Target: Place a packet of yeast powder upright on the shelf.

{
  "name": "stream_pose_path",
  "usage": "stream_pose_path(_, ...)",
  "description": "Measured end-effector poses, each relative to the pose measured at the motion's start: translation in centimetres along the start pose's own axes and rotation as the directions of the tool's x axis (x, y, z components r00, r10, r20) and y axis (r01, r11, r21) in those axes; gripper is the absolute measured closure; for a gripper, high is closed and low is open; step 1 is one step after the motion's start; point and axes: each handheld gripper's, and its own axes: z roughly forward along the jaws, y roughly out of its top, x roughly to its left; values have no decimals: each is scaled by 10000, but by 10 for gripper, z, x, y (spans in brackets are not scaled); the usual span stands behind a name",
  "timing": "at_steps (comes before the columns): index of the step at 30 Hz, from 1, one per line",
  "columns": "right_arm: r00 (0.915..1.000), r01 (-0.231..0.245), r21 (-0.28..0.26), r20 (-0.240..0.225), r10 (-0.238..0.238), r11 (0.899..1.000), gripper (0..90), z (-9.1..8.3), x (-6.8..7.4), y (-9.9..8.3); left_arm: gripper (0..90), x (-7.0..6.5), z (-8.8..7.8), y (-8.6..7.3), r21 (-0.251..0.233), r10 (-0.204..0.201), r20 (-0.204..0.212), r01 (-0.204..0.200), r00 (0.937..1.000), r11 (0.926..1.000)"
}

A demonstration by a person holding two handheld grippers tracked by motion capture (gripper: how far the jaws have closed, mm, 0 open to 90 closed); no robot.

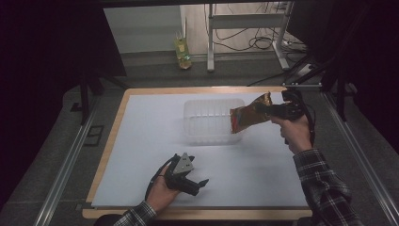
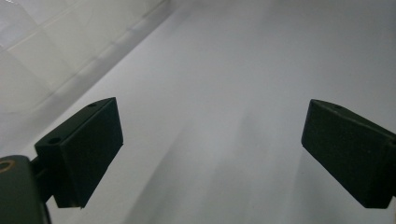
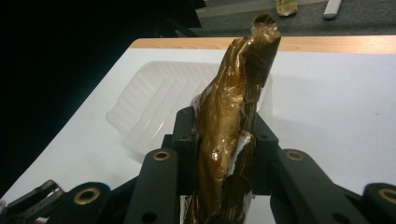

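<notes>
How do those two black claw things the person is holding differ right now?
The right gripper is raised over the clear tray, jaws shut on a golden snack bag. The left gripper sits low over the white table, jaws wide open and empty. Both are black, hand-held and cabled.

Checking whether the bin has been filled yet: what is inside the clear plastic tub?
The clear tub looks empty: its ribbed floor shows through. The golden snack bag, clamped in the right gripper, hangs over its right end and hides that corner.
</notes>
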Motion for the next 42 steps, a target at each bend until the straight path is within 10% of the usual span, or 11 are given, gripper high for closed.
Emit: stream_pose_path(42,9804,718,1205,1743,-923,9901,706,71,17,43,45,4,-6,1,-237,-72,-528,60,9986,9997)
